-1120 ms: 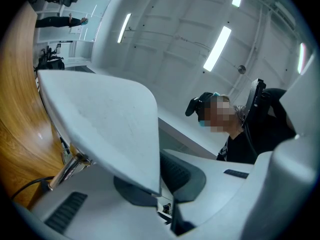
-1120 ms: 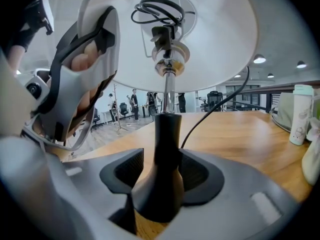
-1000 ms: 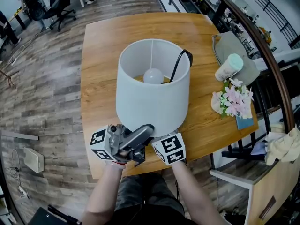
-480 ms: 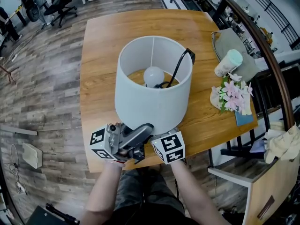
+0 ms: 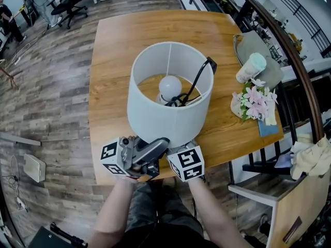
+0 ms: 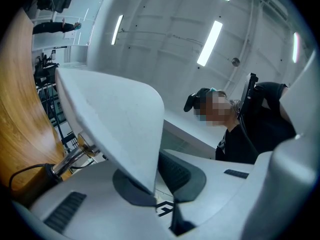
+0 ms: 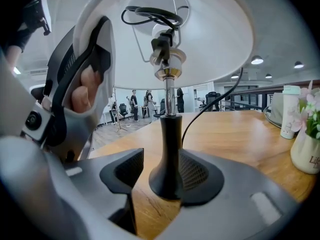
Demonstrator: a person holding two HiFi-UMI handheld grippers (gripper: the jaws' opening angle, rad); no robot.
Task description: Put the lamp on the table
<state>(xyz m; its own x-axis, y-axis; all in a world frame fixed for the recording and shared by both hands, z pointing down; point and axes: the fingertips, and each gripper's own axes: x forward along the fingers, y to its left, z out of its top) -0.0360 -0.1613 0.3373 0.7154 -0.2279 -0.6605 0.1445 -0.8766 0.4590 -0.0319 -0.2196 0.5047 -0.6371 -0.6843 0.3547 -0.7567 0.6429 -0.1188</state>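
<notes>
Both tools brought lamp (image 5: 170, 115) lower: left tool (image 6: 157, 181) clamps shade (image 6: 115, 119), right tool (image 7: 161, 176) gapes round base (image 7: 169, 149).

My left gripper (image 6: 159, 181) is pale grey moulded plastic, with dark ribbed pads (image 6: 175, 171) lining its jaws. My right gripper (image 7: 159, 176) is built the same way. Each carries a white cube (image 5: 113, 158) printed with black square markers. My forearms (image 5: 116, 211) are bare, and I wear dark grey trousers (image 5: 155, 213).
</notes>
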